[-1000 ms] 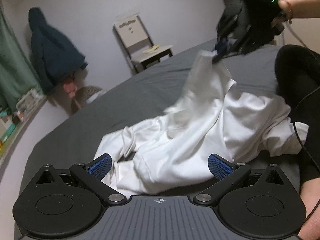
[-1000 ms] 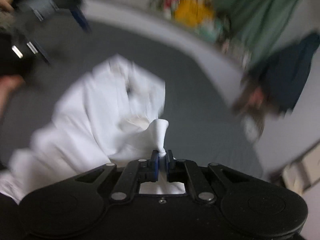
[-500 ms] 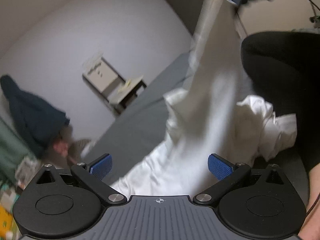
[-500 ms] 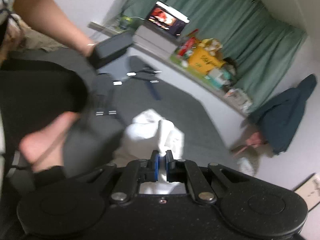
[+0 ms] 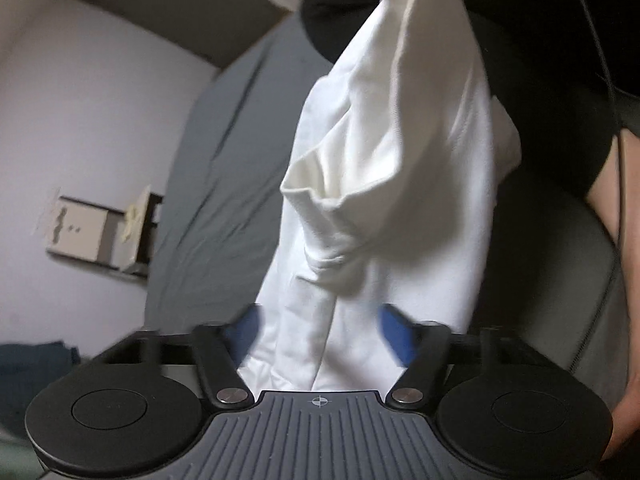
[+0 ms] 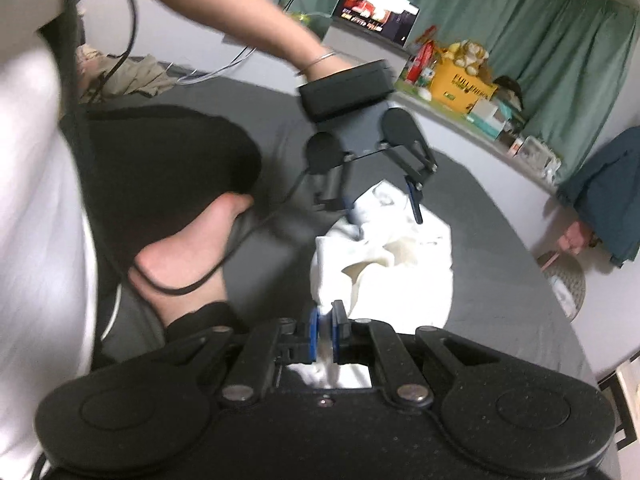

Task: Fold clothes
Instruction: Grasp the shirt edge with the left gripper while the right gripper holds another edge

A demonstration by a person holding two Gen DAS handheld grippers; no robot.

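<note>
The yellow box [image 6: 462, 84] on the shelf [image 6: 452, 114] has dark letters that look like "FULL ENERGY", but they are too blurry to be sure. The laptop [image 6: 378, 16] beside it shows a picture with small words I cannot read.

My right gripper [image 6: 325, 330] is pinched tight on a top bit of the white shirt [image 6: 394, 256]. The shirt hangs down long from there to the grey bed [image 6: 520, 280]. Its low end bunches on the bed.

My left gripper [image 5: 320, 334] has its jaws wide apart, one on each side of the hanging shirt [image 5: 400, 168]. The blue pads [image 5: 396, 330] sit beside the cloth and do not squeeze it. In the left view the shirt runs up and down, narrow at the top and wider lower down
</note>
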